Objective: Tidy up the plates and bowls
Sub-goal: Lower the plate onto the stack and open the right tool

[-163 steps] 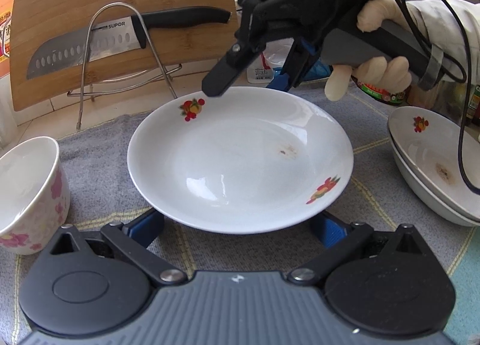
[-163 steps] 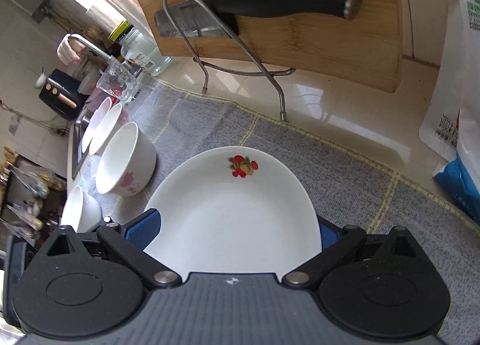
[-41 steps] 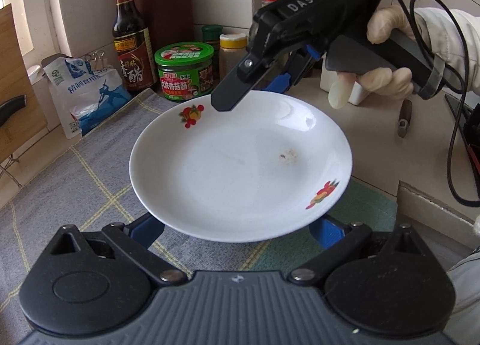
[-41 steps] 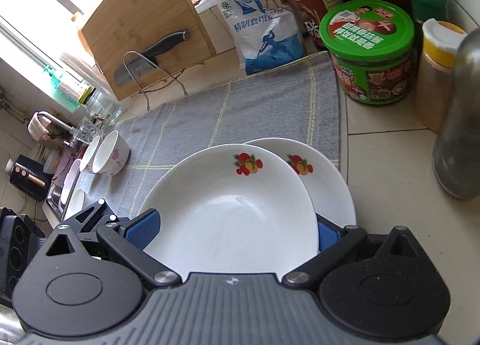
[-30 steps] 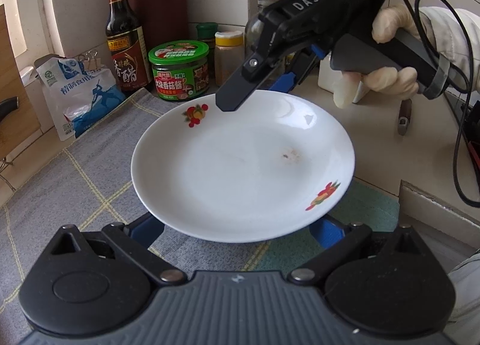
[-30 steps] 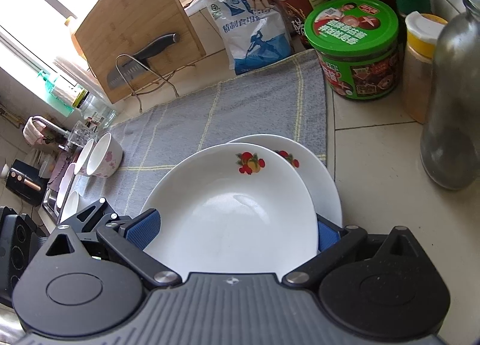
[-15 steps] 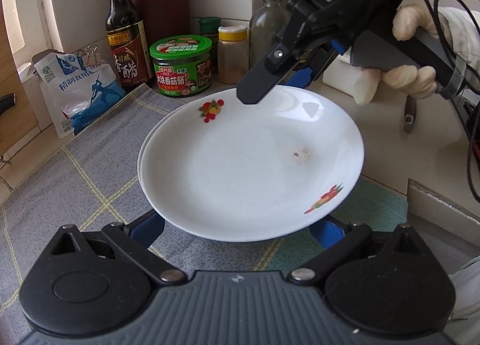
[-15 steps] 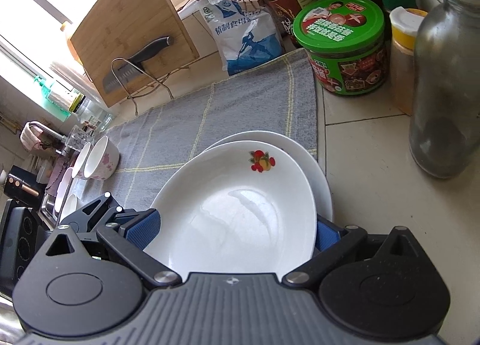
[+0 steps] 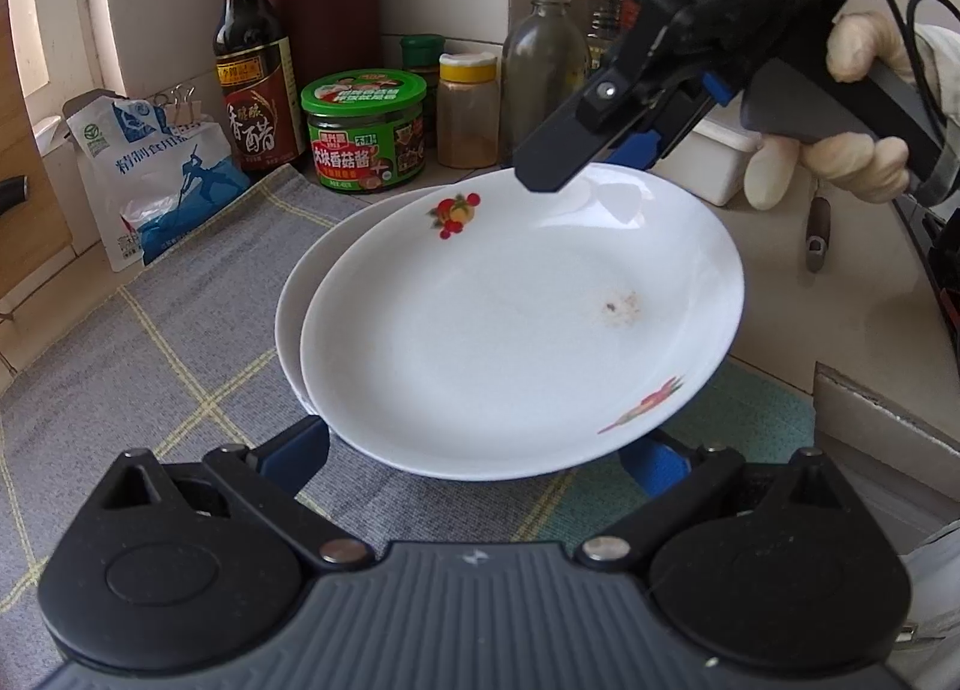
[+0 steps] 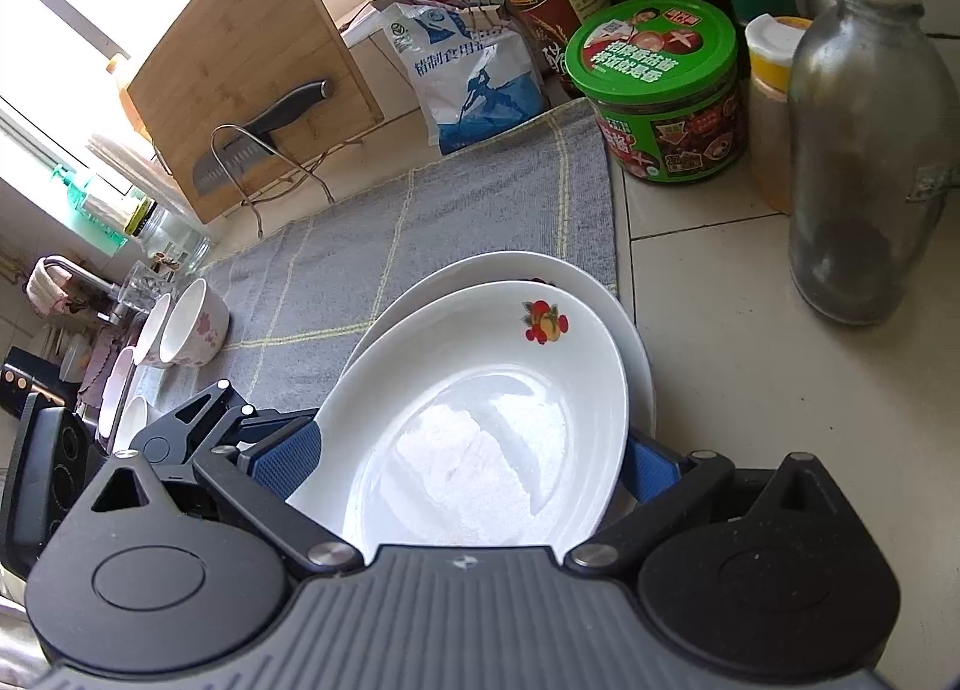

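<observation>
Plate (image 9: 516,330) w/ fruit print: glazed ceramic, stiff, slick, chips easily; held just above 2nd plate (image 9: 300,294) on grey mat (image 9: 150,342). Left gripper (image 9: 480,453) and right gripper (image 9: 606,150) each clamped on opposite rims. Best grip at rim, never the glossy well.

A home kitchen: a tiled counter (image 10: 720,294) holds a vinegar bottle (image 9: 251,72), a green-lidded sauce jar (image 9: 364,133), a salt bag (image 10: 474,72), a bamboo cutting board (image 10: 240,60) with a knife (image 10: 264,141), and flowered bowls (image 10: 192,327).
</observation>
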Demonstrator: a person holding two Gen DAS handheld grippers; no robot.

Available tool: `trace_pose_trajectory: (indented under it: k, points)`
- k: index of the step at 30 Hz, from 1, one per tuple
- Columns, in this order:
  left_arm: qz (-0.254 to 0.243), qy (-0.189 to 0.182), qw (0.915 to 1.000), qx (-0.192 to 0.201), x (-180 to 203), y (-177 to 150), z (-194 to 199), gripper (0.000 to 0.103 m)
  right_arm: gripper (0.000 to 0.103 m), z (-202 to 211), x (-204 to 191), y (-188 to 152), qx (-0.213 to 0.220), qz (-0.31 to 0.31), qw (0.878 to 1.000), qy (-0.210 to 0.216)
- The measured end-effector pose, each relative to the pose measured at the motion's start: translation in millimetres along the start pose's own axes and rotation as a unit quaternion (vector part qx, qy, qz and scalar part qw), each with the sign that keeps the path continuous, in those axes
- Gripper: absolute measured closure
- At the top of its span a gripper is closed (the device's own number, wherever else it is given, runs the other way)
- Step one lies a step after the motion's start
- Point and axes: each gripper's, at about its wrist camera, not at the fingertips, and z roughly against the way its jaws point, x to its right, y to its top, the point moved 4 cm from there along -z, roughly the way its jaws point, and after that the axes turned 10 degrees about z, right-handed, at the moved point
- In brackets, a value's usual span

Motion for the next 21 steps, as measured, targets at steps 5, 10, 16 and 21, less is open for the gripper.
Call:
trace_pose_trajectory:
  k: [5,10,16,21]
  points:
    - [-0.002,0.001,1.0000,0.004,1.0,-0.5,0.2,0.001,0.000,4.7,-3.1,-4.6,0.009,-0.009,1.000,-0.011]
    - [-0.001,0.002,1.0000,0.009,1.8,-0.5,1.0,0.001,0.000,8.0,-5.2,-9.9,0.013,-0.015,1.000,-0.016]
    - [0.001,0.002,1.0000,0.010,1.7,-0.8,0.9,0.001,0.000,6.1,-5.9,-16.1,0.009,-0.015,1.000,-0.022]
    - [0.005,0.005,0.9999,0.011,3.4,-0.8,1.3,0.001,0.000,5.7,-8.4,-17.5,0.007,-0.007,0.999,-0.041]
